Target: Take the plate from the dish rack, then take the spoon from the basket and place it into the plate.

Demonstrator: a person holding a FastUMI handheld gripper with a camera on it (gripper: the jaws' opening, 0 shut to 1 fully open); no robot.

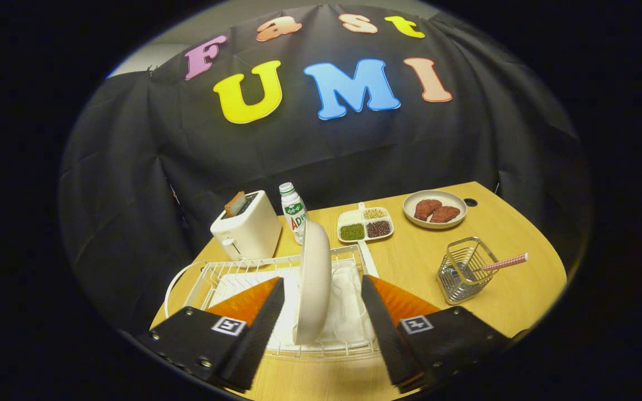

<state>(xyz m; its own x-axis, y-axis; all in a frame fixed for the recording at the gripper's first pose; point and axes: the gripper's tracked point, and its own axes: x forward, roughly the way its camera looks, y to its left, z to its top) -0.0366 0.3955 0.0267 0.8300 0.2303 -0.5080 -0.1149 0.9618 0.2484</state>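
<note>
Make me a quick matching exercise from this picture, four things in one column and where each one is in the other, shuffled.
Things:
1. plate
2. spoon
3. bottle
4. bread slice

Places:
A. sticking out of the toaster
B. standing on edge in the dish rack, between the open gripper fingers
C. in the wire basket
D. upright beside the toaster

Pairs: 1-B, 2-C, 3-D, 4-A

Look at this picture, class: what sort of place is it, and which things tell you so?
Probably a mock kitchen set up in a booth: a toaster, a dish rack holding an upright plate, and a wire basket on a wooden table. The open hand-held gripper straddles the plate.
</note>
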